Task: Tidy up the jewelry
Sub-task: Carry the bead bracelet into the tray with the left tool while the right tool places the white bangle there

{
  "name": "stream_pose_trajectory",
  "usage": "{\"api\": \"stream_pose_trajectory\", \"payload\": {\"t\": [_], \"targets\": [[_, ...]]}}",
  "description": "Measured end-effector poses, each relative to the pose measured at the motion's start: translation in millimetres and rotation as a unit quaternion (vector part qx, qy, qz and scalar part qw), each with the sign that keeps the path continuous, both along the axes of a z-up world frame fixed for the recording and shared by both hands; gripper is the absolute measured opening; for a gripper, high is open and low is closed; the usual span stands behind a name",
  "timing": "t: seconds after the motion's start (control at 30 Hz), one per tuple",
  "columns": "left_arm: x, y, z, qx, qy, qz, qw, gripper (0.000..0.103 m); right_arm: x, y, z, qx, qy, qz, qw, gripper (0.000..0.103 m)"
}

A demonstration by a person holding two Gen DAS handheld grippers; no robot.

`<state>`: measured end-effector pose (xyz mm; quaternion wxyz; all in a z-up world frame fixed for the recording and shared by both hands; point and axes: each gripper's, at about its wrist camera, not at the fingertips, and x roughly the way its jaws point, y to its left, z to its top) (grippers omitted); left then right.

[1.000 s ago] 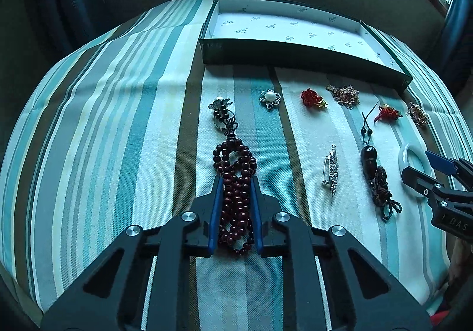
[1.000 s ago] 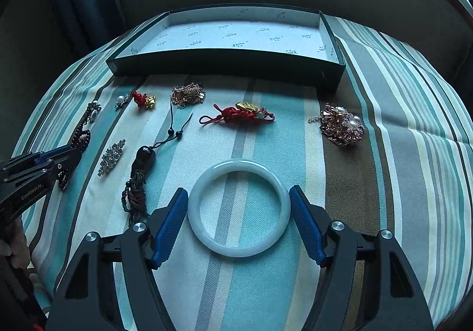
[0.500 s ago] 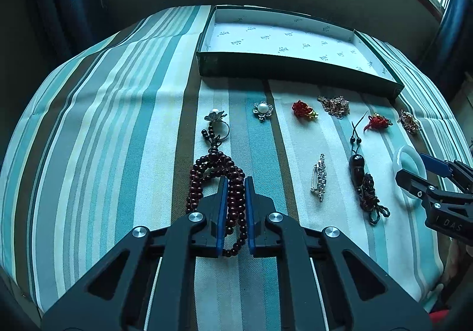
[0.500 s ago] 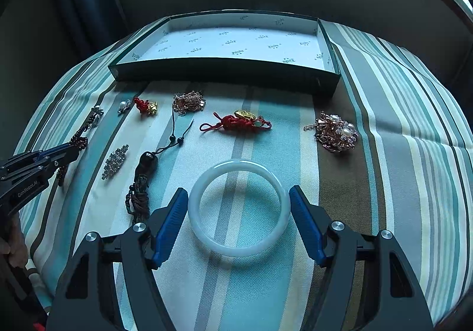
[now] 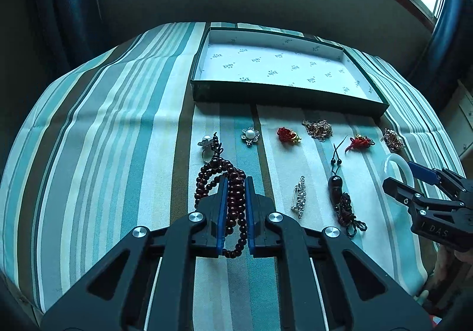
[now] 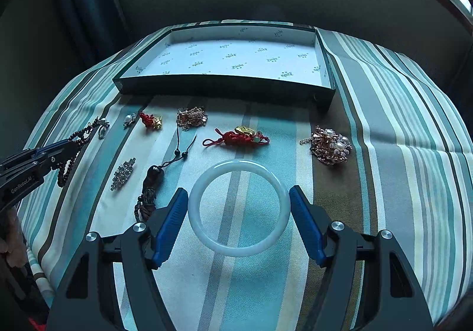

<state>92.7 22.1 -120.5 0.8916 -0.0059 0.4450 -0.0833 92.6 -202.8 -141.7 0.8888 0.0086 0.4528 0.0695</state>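
Note:
A strand of dark red beads [image 5: 207, 180] is pinched between the blue pads of my left gripper [image 5: 235, 180], which is shut on it. Its far end still trails on the striped cloth by a silver pearl charm [image 5: 205, 141]. In the right wrist view the same strand [image 6: 63, 174] hangs from the left gripper [image 6: 74, 141] at the left edge. My right gripper [image 6: 238, 190] holds a white bangle [image 6: 212, 245] across its width, both pads against the rim. The open green box [image 5: 266, 91] with a white printed lining sits behind the jewelry, empty.
Lying loose on the cloth are a pearl flower brooch [image 5: 249, 134], a red knot charm [image 5: 286, 135], a chain pile [image 5: 317, 128], a rhinestone pin [image 5: 300, 196], a dark corded pendant [image 5: 337, 186], a red-and-gold knot [image 6: 236, 135] and a pearl cluster brooch [image 6: 331, 144].
My left gripper closed on the bead strand and rose, so the beads bunched up and their near end left the cloth. The right gripper kept its hold on the bangle.

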Motion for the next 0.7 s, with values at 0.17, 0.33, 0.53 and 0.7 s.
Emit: {"api": "stream_pose_trajectory", "payload": {"t": [0.17,0.33,0.53,0.7], "targets": [[2.3,-6.5,13.7,-0.002,-0.016,-0.012,0.9998,0.011,1.4,-2.1,6.3,0.003,-0.007,-0.002,1.000,0.070],[9.8,-14.8,25.0,-0.002,-0.029,-0.025,0.9993,0.011,7.8,-6.9,16.8,0.012,-0.018,-0.007,1.000,0.070],[31.0,-27.2,41.3,0.000,-0.051,-0.044,0.9977,0.011,32.7,-15.6,37.8,0.017,-0.048,-0.017,0.999,0.070],[63.4,-41.8,57.7,0.002,-0.081,-0.060,0.9949,0.011,70.1,-21.1,52.6,0.014,-0.070,-0.022,0.997,0.070]]}}
